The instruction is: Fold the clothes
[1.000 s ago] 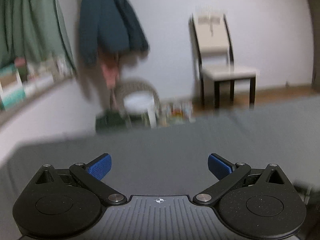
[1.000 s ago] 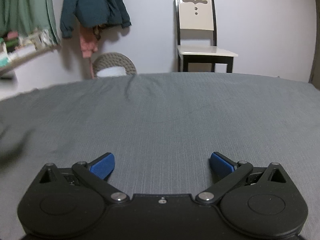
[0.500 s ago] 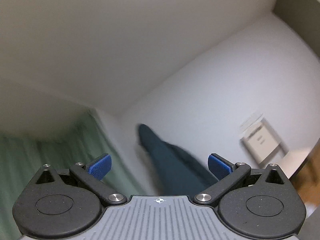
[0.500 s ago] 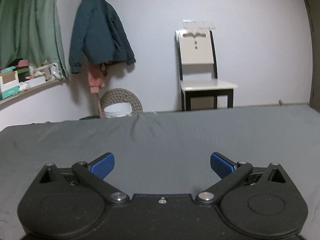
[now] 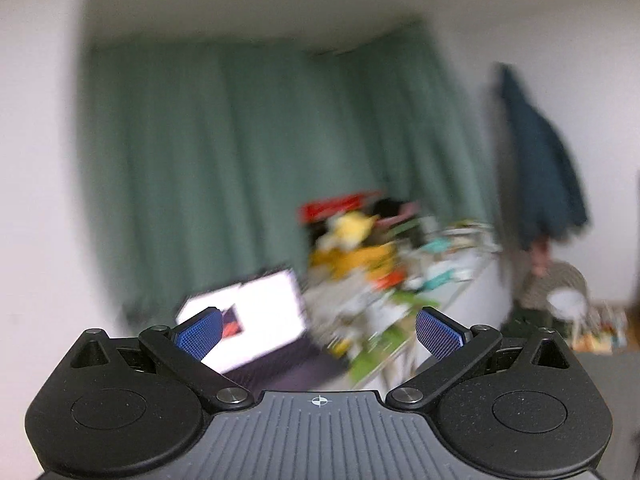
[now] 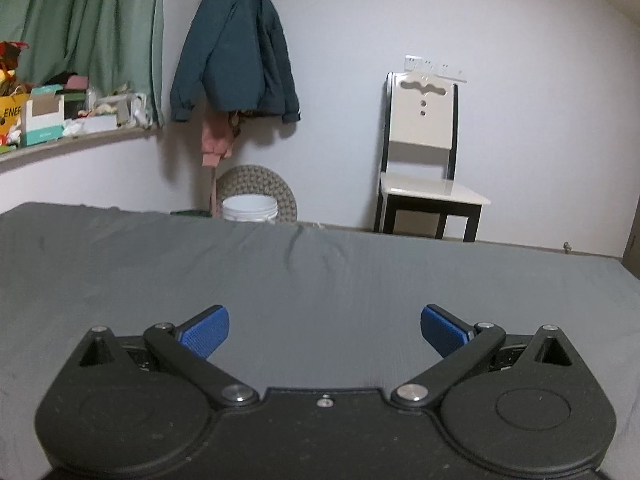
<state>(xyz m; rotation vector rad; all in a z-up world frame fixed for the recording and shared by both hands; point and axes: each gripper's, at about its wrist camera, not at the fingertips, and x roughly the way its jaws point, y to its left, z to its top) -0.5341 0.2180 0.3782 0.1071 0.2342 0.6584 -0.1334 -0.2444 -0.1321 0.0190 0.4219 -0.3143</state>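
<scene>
Left gripper: jaws wide, empty, facing a blurred green curtain. Right gripper: jaws wide, empty, above the grey bed.

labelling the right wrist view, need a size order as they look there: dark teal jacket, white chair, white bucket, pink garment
1. dark teal jacket, largest in the picture
2. white chair, close behind; it stands apart from the jacket, so true size is unsure
3. pink garment, only partly showing below the jacket
4. white bucket, partly hidden by the grey cover

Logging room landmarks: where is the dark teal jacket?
In the right wrist view, the dark teal jacket hangs on the wall upper left, between the green curtain and white chair.
</scene>
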